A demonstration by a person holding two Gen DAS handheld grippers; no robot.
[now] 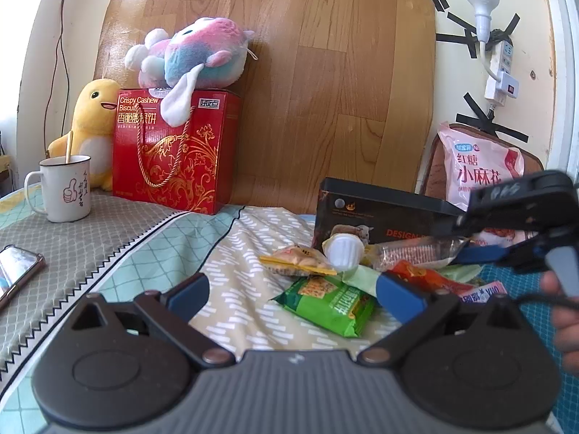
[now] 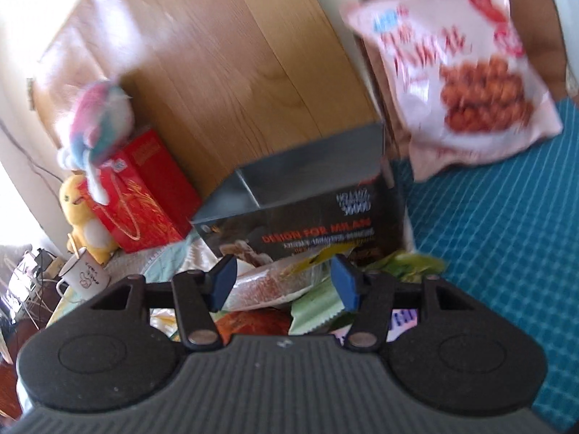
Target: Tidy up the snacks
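A heap of small snacks lies on the bedcloth before an open black box: a green cracker pack, a yellow pack, a white jelly cup, a red pack and a clear biscuit pack. My left gripper stands open low over the cloth, the green pack just beyond its right pad and nothing gripped. My right gripper straddles the clear biscuit pack; the left pad touches it and a gap shows at the right pad. The same gripper reaches in from the right in the left wrist view.
A large pink snack bag leans on a brown cushion behind the box. A red biscuit gift box with plush toys, a white mug and a phone are at the left. A wood-pattern board backs the scene.
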